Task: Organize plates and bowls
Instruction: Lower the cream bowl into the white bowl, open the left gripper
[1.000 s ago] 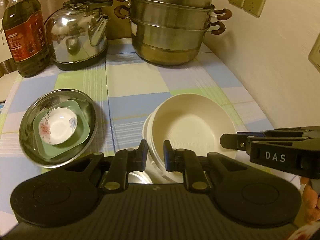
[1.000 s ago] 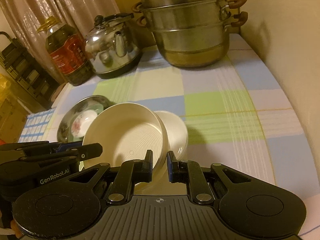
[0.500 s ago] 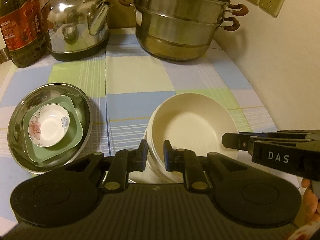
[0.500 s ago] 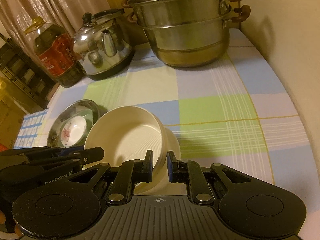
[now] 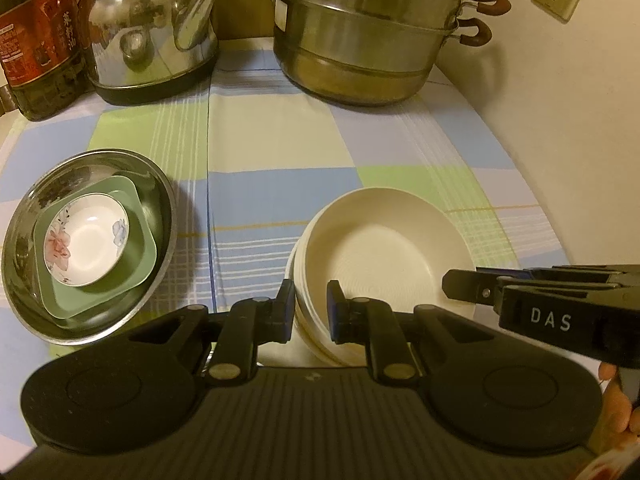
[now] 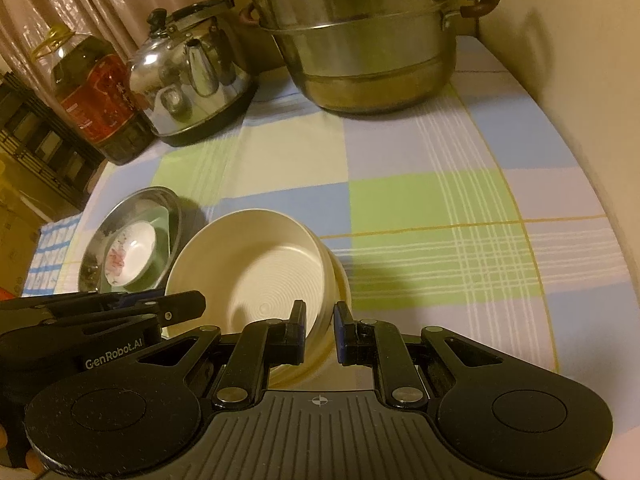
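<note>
A cream ribbed bowl (image 5: pixel 384 248) sits stacked in another cream dish, and both grippers hold it. My left gripper (image 5: pixel 311 312) is shut on its near-left rim. My right gripper (image 6: pixel 320 330) is shut on its right rim; the bowl (image 6: pixel 256 276) shows tilted in the right wrist view. To the left, a steel basin (image 5: pixel 156 184) holds a green square dish (image 5: pixel 136 248) with a small flowered bowl (image 5: pixel 86 238) inside. The basin also shows in the right wrist view (image 6: pixel 132 204).
At the back stand an oil bottle (image 5: pixel 36 40), a steel kettle (image 5: pixel 156 28) and a stacked steamer pot (image 5: pixel 368 32). A wall (image 5: pixel 568 120) runs along the right side. The checked tablecloth (image 5: pixel 272 136) covers the table.
Both grippers, still holding the cream bowl, have moved forward and toward the back of the table. The basin stack has not moved.
</note>
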The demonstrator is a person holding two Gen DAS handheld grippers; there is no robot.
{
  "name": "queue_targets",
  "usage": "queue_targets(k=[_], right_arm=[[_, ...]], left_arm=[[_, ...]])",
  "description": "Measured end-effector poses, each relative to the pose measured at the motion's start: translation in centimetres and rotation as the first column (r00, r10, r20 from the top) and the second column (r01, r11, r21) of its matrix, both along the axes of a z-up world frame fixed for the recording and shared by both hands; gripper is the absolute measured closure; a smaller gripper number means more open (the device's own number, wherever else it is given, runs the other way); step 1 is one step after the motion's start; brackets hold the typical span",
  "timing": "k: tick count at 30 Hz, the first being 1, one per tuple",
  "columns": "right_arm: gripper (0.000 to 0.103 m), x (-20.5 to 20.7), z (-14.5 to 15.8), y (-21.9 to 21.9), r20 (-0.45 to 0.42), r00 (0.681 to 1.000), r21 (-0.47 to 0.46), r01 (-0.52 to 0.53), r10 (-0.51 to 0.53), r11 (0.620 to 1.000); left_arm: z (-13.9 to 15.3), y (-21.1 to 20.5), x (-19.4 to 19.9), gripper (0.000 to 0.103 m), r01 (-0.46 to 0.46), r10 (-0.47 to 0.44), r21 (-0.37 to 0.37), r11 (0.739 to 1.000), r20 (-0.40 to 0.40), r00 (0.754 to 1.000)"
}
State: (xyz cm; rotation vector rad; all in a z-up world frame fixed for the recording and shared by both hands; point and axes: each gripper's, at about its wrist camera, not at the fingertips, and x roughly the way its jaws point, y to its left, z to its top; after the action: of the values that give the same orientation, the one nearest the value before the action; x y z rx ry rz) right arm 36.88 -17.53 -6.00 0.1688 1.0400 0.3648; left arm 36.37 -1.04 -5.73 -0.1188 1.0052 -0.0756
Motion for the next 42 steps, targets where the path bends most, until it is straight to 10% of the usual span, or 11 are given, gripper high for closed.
queue_targets(k=[32,42], right_arm=[[0.086,-0.4,0.3,-0.7,0.001,1.000,0.033,0.030,-0.030,0.999],[0.062,-2.1,1.9,-1.6,0.054,0.997,0.078,0.043,-0.048,0.996]], left_arm=[[0.4,0.0,-0.3,0.086,0.009,-0.009,0.000,1.000,0.007,1.000],[2.2,0.4,-2.4,0.085,0.010,-0.009,-0.018,1.000,0.045,0.999]])
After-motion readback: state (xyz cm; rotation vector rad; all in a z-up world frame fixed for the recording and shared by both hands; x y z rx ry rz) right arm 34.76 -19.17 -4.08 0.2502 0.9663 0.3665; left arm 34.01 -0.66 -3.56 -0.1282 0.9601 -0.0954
